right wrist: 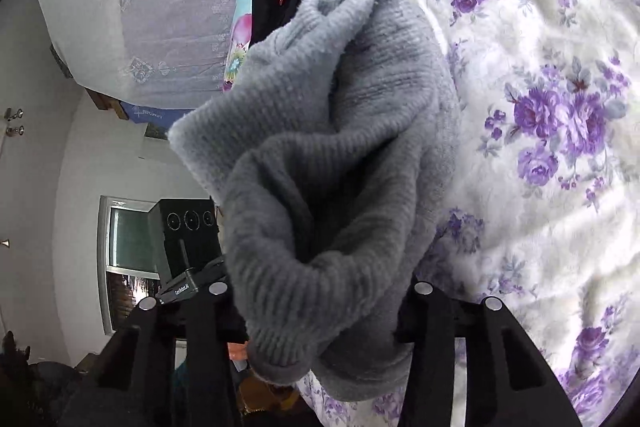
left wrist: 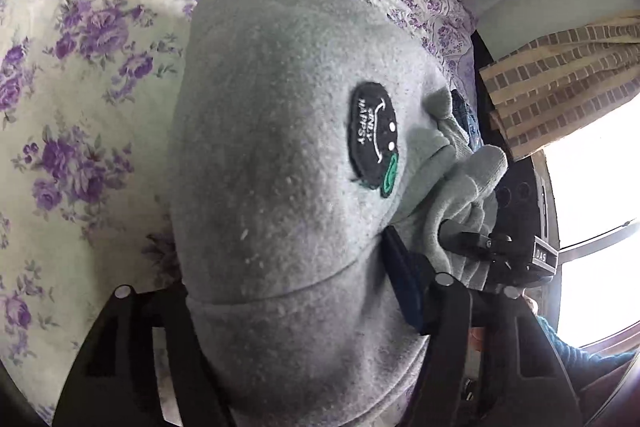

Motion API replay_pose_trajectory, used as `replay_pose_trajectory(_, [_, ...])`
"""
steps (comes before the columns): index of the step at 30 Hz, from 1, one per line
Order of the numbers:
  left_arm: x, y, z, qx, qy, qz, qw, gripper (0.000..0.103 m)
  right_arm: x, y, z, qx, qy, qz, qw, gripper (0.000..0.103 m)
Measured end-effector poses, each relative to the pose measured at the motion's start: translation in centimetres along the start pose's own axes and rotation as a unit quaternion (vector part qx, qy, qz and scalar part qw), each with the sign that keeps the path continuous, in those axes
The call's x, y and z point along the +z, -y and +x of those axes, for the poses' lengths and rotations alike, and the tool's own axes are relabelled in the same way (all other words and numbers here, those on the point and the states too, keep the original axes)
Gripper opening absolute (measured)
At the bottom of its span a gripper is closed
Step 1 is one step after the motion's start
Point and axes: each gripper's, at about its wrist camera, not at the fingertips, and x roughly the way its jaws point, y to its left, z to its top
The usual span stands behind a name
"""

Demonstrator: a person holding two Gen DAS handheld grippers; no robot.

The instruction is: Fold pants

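Fleece: grey pants (left wrist: 272, 163) bunched, lifted over floral bed (left wrist: 80, 75)
Left claw (left wrist: 288, 311): clamped on pants
Right claw (right wrist: 316, 307): clamped on pants
Progress: early, no fold visible yet

Both grippers: matte black plastic fingers (left wrist: 120, 339), ribbed and slotted, round silver screw (right wrist: 423, 287) capping each rib. Teal sleeve (left wrist: 576, 355) behind left gripper.

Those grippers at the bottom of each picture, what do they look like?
Both the left gripper and the right gripper have black plastic fingers with rectangular cut-outs and round silver studs on top. A teal knitted sleeve shows nearby.
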Motion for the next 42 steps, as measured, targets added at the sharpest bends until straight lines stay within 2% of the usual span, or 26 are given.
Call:
replay_pose_trajectory(3, [-0.2,1.0,-0.9,0.016,0.012,0.003,0.9998,0.057,0.2,-1.1,-0.2,0.000,0.007,-0.007,1.000,0.046])
replay_pose_trajectory(11, [-0.7,4.3,-5.7,0.044,0.050,0.042,0.9969,0.057,0.3,-5.6,-2.1,0.032,0.015,-0.047,0.998,0.046])
replay_pose_trajectory(14, [-1.2,3.1,-5.1,0.048,0.017,0.021,0.9985,0.058,-0.3,-4.2,-1.6,0.021,0.003,-0.027,0.999,0.046])
replay_pose_trajectory(17, [-2.5,0.6,-2.6,0.060,-0.029,-0.027,0.9975,0.058,-1.2,-2.5,-0.2,-0.037,-0.018,-0.016,0.999,0.046])
replay_pose_trajectory(20, [-3.6,2.9,-3.5,0.079,0.001,0.018,0.9967,0.057,-2.0,-2.4,-1.0,-0.024,-0.009,-0.019,1.000,0.046])
replay_pose_trajectory(27, [-3.6,9.1,-4.9,0.054,0.031,0.100,0.9930,0.057,-2.9,-4.0,-8.0,0.007,0.039,-0.045,0.998,0.046])
replay_pose_trajectory(30, [-3.3,8.0,-2.1,0.042,-0.003,0.075,0.9963,0.057,-3.2,-2.4,-9.0,-0.016,0.042,-0.032,0.998,0.045])
replay_pose_trajectory(32, [-3.5,7.1,-0.1,0.052,-0.034,0.051,0.9967,0.056,-3.1,-0.9,-8.4,-0.039,0.031,-0.011,0.999,0.045])
replay_pose_trajectory(33, [-3.6,6.9,0.3,0.064,-0.037,0.055,0.9958,0.056,-3.2,-0.1,-8.1,-0.042,0.026,-0.003,0.999,0.046])
replay_pose_trajectory(36, [-3.7,7.6,0.2,0.089,-0.038,0.081,0.9921,0.056,-3.8,1.4,-7.9,-0.027,0.027,0.017,0.999,0.046])
replay_pose_trajectory(42, [-1.9,9.6,-1.7,0.100,-0.018,0.109,0.9888,0.056,-3.1,-0.8,-9.3,-0.009,0.042,-0.015,0.999,0.045])
